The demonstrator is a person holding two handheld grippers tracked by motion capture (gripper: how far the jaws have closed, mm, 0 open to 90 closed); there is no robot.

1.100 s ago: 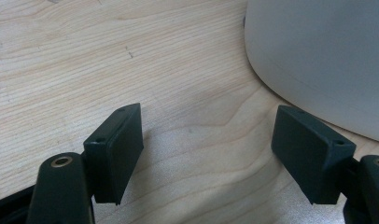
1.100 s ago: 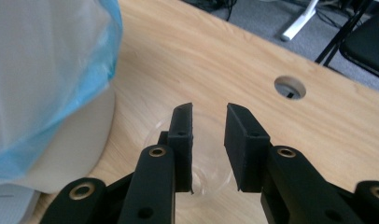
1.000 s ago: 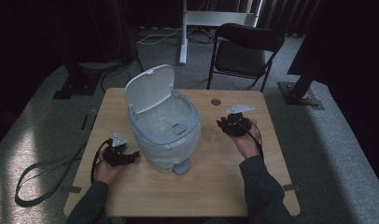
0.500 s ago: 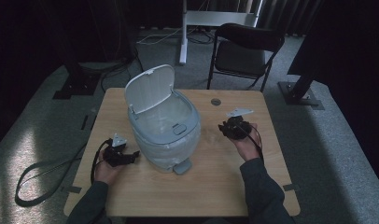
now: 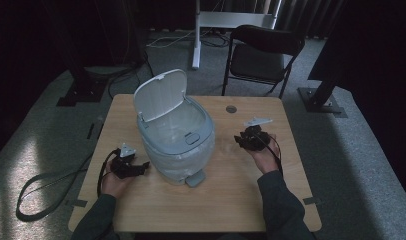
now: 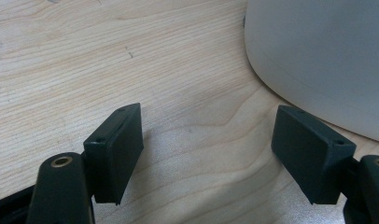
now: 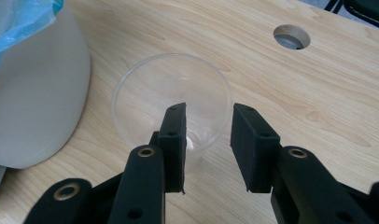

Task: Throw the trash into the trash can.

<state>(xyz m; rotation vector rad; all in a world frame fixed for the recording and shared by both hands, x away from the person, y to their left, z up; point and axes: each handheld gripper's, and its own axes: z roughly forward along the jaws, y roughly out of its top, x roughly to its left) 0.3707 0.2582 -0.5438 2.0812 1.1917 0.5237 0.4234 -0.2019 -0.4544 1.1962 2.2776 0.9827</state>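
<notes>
Nearest the person, the left gripper [image 5: 133,166] rests low on the bench [image 5: 231,205], its jaws released and wide apart with bare wood between them; in the left gripper view the bin's [image 6: 318,56] pale wall curves just beside one jaw, not touching it. The right gripper [image 5: 247,140] sits on the other side of the bin [image 5: 176,137], held in the right hand [image 5: 265,157]. Its jaws have just been opening (the gap is modest, not wide), and in the right gripper view they straddle the near rim of a clear cup [image 7: 171,100]: one jaw lies over the cup's inside, the other outside its wall, and the pads do not press on it. The cup rests on the bench, its mouth towards the camera, close beside the bin, whose blue liner [image 7: 24,18] shows at the rim. The bin's lid [image 5: 160,95] stands open, tilted back. Beyond the cup there is a round hole [image 7: 291,37] in the bench, and farther off a black chair [image 5: 263,52] on the floor.
</notes>
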